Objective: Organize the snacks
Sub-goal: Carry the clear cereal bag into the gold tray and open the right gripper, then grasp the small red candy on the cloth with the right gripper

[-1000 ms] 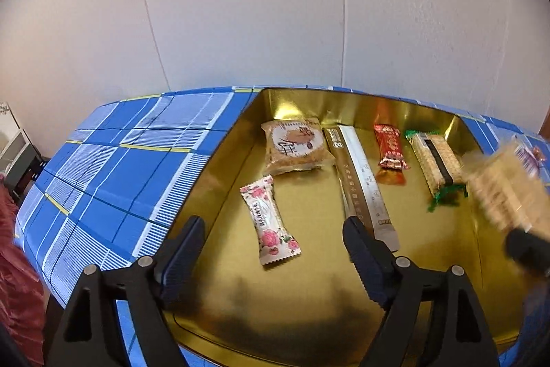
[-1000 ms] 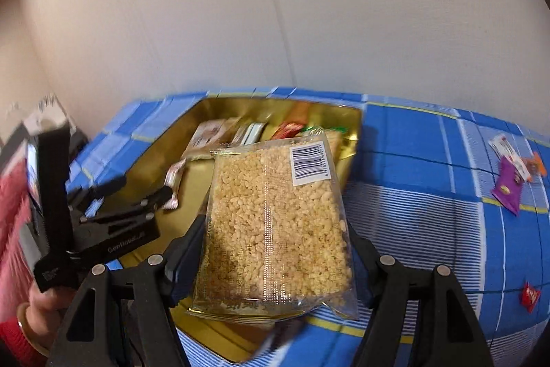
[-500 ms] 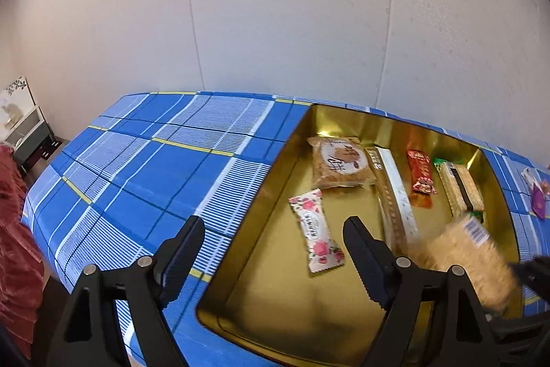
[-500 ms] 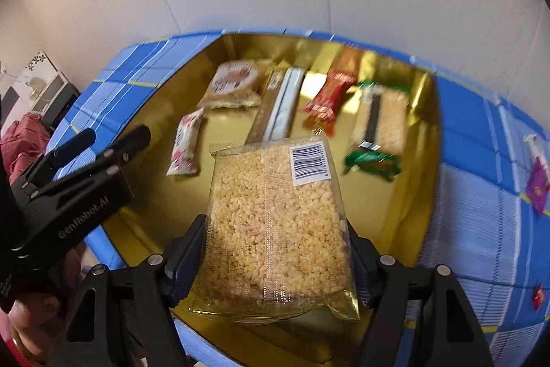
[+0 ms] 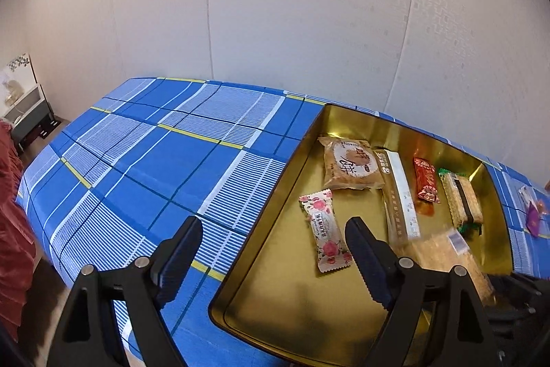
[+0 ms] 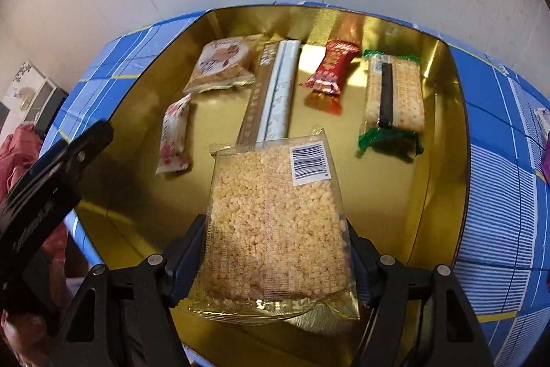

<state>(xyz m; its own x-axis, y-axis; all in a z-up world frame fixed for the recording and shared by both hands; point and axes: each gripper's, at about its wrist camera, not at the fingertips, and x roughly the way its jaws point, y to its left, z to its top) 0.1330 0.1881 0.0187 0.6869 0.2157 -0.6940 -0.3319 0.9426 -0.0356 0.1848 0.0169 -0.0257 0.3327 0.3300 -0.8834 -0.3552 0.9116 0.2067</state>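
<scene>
Right gripper [image 6: 275, 250] clamping puffed-rice packet [image 6: 275, 229], over gold tray [image 6: 443, 160], five snacks inside

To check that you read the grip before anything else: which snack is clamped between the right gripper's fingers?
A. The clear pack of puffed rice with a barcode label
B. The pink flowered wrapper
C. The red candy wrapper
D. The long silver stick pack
A: the right gripper has both fingers pressed on the sides of the puffed rice pack, held over the gold tray, where the other snacks lie loose.

Left tongs [image 5: 271, 258] spread empty, right tongs [image 6: 275, 255] clamped, angled down
</scene>
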